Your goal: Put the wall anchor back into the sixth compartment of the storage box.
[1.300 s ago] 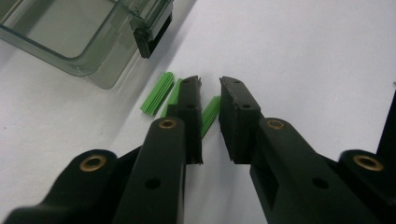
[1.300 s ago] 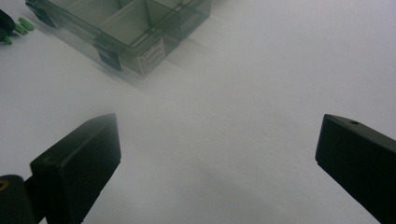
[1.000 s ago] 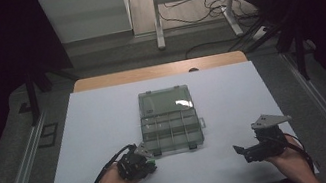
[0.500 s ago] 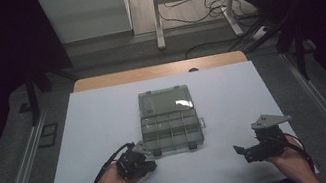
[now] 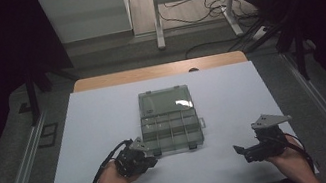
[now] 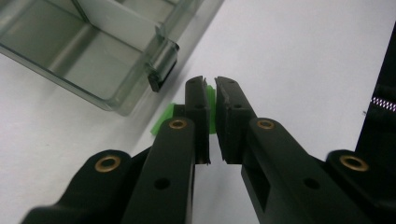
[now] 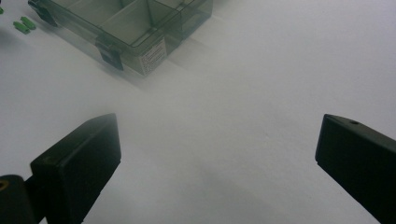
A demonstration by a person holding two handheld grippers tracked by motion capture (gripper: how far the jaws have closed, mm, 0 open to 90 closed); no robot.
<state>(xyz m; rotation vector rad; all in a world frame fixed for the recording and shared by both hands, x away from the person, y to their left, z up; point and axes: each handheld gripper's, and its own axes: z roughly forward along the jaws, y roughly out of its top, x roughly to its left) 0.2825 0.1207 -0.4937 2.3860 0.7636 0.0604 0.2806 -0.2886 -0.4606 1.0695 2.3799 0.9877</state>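
Both tools (image 5: 145, 159) (image 5: 239, 149) unmoved, left still pinching green piece (image 6: 210, 95).

The clear plastic box (image 5: 171, 126) with its lid standing open sits mid-table and blocks the straight way forward from the left gripper (image 5: 149, 161), whose jaws, closed on a small green piece (image 6: 210, 95), lie just beside the box's near left corner and its latch (image 6: 162, 69); a second green piece (image 6: 162, 122) lies on the sheet under that gripper; two more green pieces (image 7: 24, 24) rest near that same corner. The white table (image 5: 232, 94) is bare to the right of the box and around the right gripper (image 5: 245, 150), whose jaws stand wide apart over bare sheet, well apart from the box; the strip left of the box is bare too
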